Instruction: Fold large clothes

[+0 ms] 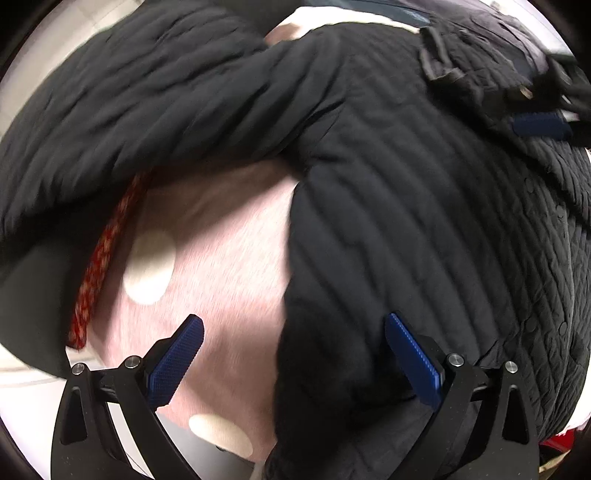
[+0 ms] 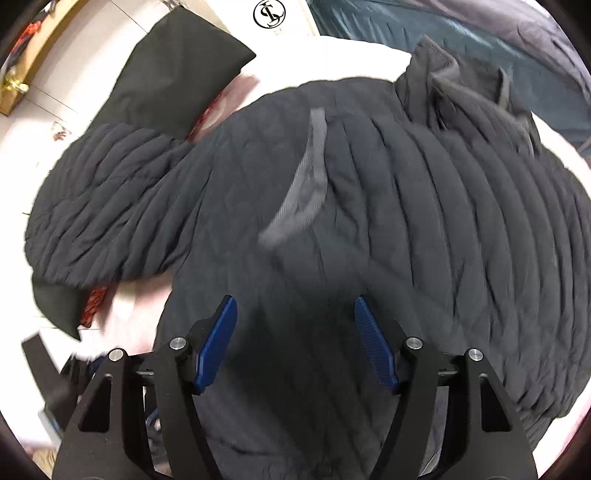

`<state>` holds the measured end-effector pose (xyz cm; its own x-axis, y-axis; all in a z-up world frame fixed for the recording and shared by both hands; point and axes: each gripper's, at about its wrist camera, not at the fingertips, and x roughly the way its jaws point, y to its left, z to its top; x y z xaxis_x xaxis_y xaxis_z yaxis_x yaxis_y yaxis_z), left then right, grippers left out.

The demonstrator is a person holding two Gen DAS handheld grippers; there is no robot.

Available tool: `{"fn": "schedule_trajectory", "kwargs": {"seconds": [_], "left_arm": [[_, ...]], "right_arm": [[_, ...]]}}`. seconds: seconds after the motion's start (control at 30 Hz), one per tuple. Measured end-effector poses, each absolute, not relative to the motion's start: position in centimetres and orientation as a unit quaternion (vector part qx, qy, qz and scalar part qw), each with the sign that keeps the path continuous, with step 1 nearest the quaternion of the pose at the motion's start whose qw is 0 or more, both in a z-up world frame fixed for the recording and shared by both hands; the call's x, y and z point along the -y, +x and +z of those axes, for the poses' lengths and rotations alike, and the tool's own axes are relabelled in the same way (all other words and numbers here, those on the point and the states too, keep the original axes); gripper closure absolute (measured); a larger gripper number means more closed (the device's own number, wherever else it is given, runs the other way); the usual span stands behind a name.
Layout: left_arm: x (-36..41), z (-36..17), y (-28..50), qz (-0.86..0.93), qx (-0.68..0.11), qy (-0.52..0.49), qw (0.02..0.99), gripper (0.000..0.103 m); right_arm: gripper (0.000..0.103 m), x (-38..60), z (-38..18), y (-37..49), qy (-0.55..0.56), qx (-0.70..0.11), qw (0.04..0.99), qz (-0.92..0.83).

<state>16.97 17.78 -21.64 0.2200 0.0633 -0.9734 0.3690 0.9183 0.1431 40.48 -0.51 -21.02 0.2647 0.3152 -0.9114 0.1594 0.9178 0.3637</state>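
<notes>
1. Black quilted jacket (image 2: pixel 369 229) lies spread over a pink bedcover (image 1: pixel 221 258), filling most of both wrist views.
2. Left gripper (image 1: pixel 293 354): jaws wide apart, nothing between them. The left blue pad (image 1: pixel 175 363) sits over bare pink cover; the right pad is over the jacket's edge. Whether either pad touches the fabric cannot be told.
3. Right gripper (image 2: pixel 295 339): jaws spread, holding nothing, poised over the jacket's dark body panel. Contact with the cloth cannot be told.
4. One sleeve (image 2: pixel 107 199) stretches out to the left in the right wrist view; in the left wrist view it runs diagonally across the top of the frame above the pink cover.
5. A grey ribbed strip (image 2: pixel 303 184), likely a cuff or lining band, lies on the jacket's middle.
6. The collar (image 2: pixel 465 96) is bunched at the far end, with loose tabs standing up.
7. A plain black fabric piece (image 2: pixel 173 70) lies beyond the sleeve, with a red patterned strip (image 1: pixel 99 266) showing at its edge.
8. The cover carries pale round spots (image 1: pixel 149 271).
9. A dark teal quilted item (image 2: pixel 424 29) lies past the collar.
10. A blue pad of the other gripper shows at the far right of the left wrist view, beside the collar.
</notes>
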Motion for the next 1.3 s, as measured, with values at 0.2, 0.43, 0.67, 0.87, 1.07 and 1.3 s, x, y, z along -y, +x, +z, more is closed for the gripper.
{"fn": "schedule_trajectory", "kwargs": {"seconds": [0.2,0.43,0.67,0.87,1.07,1.3], "left_arm": [[-14.8,-20.5,20.3,-0.151,-0.578,0.208,0.775,0.006],[-6.4,-19.1,24.1,-0.252,-0.5,0.254,0.788,0.006],[4.0,-23.2,24.9,-0.258,-0.531,0.304,0.748,0.006],[3.2,-27.0,28.9,-0.235,-0.606,0.241,0.72,0.005],[1.7,-28.7,30.5,-0.235,-0.618,0.24,0.71,0.005],[2.7,-29.8,29.7,-0.223,-0.603,0.243,0.727,0.004]], "right_arm": [[0.037,9.8,-19.6,35.5,0.276,-0.548,0.786,-0.077],[0.033,17.7,-20.8,32.1,0.196,-0.562,0.777,-0.206],[0.02,18.8,-25.5,30.5,0.195,-0.599,0.748,-0.208],[0.005,18.9,-28.3,31.5,0.188,-0.617,0.732,-0.221],[0.005,19.0,-30.1,32.8,0.194,-0.63,0.718,-0.223],[0.005,18.6,-30.1,31.4,0.193,-0.61,0.735,-0.224]]}}
